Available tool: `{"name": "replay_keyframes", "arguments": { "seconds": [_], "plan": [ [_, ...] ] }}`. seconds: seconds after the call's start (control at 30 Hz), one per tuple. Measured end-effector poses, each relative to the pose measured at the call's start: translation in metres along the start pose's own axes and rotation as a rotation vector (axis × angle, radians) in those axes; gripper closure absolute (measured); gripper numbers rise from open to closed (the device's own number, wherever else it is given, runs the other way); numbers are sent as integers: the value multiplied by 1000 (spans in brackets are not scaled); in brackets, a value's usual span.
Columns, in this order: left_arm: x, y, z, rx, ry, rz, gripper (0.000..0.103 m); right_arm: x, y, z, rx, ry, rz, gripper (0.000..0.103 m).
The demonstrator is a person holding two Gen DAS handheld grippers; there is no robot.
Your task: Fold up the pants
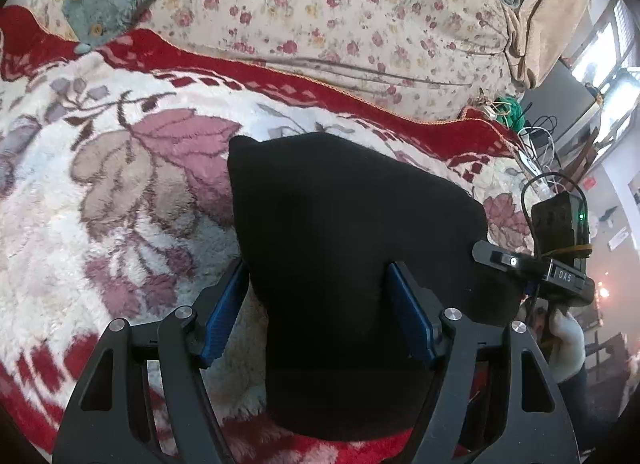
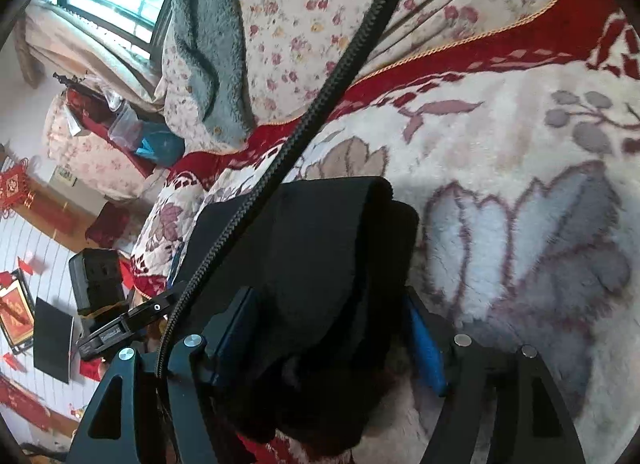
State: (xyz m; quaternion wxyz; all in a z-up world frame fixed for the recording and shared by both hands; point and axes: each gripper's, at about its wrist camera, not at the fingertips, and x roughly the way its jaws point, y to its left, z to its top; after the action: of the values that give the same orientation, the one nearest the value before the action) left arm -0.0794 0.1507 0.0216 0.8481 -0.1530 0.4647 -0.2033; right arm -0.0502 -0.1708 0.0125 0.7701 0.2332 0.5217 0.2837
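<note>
Black two-finger grippers with blue pads, silver screws and trailing cables.

The left gripper [image 1: 320, 316] has matte black linkage arms with triangular cut-outs, round silver screws [image 1: 451, 314] at the joints, and ribbed blue pads [image 1: 410, 316] lining its fingers. The right gripper [image 2: 332, 338] has the same build: black arms, silver screws [image 2: 193, 341], blue pads [image 2: 426, 348]. A ribbed black cable [image 2: 320, 111] runs across its view. Seen from the left side, it carries a dark box [image 1: 560, 223] with a green light, a plate marked "DAS" [image 1: 564, 276], thin black wire, and a white-gloved hand [image 1: 568, 344].
</note>
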Motion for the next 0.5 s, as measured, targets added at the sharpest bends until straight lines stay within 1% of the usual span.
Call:
{"name": "replay_keyframes", "arguments": {
  "seconds": [0.07, 0.1, 0.13, 0.17, 0.2, 0.23, 0.27, 0.3, 0.37, 0.43, 0.5],
  "plan": [
    [7, 4, 2, -19, 17, -12, 23, 3, -1, 3, -10, -2, 10, 33],
    [11, 5, 3, -29, 23, -17, 22, 4, 1, 4, -29, -1, 6, 34],
    [14, 5, 3, -37, 26, -19, 21, 5, 5, 4, -64, -3, -4, 38],
    [16, 4, 3, -36, 22, -18, 21, 5, 5, 3, -83, -8, -5, 40],
    [16, 1, 3, -22, 16, -14, 21, 4, 6, 2, -91, -18, 4, 44],
    [17, -2, 3, -6, 19, -11, 26, 4, 5, 1, -96, -23, 9, 46],
    [17, -8, 3, 26, 21, -14, 36, 2, 5, 0, -106, -30, 11, 47],
    [15, -10, 3, 41, 16, -13, 40, 1, 8, -2, -122, -37, 7, 49],
    [8, -11, 4, 24, -8, -15, 58, -2, 13, -3, -141, -54, -8, 51],
    [-1, -4, 6, -26, -27, -47, 65, -7, 21, -2, -164, -76, -20, 53],
    [-13, -1, 9, -53, -57, -66, 66, -11, 35, 2, -201, -93, -18, 54]
  ]
}}
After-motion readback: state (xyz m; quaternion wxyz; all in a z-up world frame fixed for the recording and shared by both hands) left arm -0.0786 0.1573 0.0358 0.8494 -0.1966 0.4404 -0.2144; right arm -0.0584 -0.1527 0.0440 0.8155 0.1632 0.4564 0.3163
